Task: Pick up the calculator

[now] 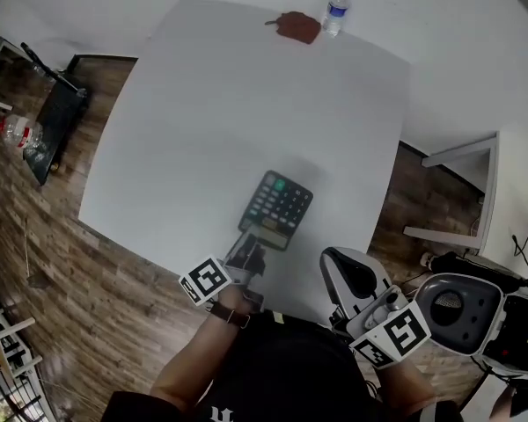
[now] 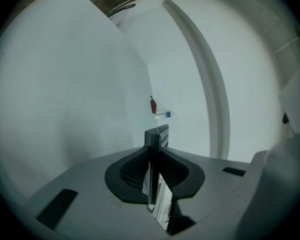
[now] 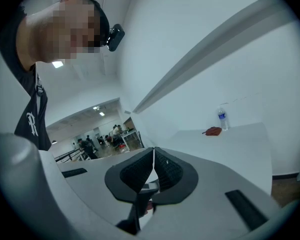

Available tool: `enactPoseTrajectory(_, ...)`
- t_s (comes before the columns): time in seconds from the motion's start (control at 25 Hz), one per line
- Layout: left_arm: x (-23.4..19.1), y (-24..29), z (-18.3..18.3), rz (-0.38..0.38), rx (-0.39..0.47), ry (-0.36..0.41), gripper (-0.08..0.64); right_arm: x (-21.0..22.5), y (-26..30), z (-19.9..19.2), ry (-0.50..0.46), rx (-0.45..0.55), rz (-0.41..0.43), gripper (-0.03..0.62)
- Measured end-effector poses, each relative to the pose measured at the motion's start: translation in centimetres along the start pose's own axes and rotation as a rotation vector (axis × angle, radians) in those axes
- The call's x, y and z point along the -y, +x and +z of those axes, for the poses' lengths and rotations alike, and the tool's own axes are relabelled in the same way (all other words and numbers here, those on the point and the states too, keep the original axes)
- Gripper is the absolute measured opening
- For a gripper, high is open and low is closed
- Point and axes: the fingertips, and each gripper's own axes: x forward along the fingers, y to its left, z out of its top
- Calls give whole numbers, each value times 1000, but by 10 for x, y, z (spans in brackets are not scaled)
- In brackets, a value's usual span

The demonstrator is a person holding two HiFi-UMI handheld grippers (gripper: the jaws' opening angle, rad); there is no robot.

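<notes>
Calculator (image 1: pixel 277 207) | gripped: left hand-held gripper (image 1: pixel 249 253) | closed: right hand-held gripper (image 3: pixel 152 167) | white table (image 1: pixel 202 104) | wood floor (image 1: pixel 97 297)

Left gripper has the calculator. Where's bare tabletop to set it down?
Nearly all the table is bare: the middle and left, from the near edge below the calculator held in the left gripper to the far edge. Only the far right corner is taken, by a brown item and a water bottle.
</notes>
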Motion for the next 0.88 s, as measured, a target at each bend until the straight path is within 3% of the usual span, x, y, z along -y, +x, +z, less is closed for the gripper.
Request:
enactPoseTrajectory(0.48, 90, -57, -14, -174, 49, 7, 51, -39, -38, 32, -116, 97, 49, 15)
enactPoseTrajectory(0.88, 151, -107, -24, -294, 105, 94, 51, -69, -71, 47, -199, 161, 96, 15)
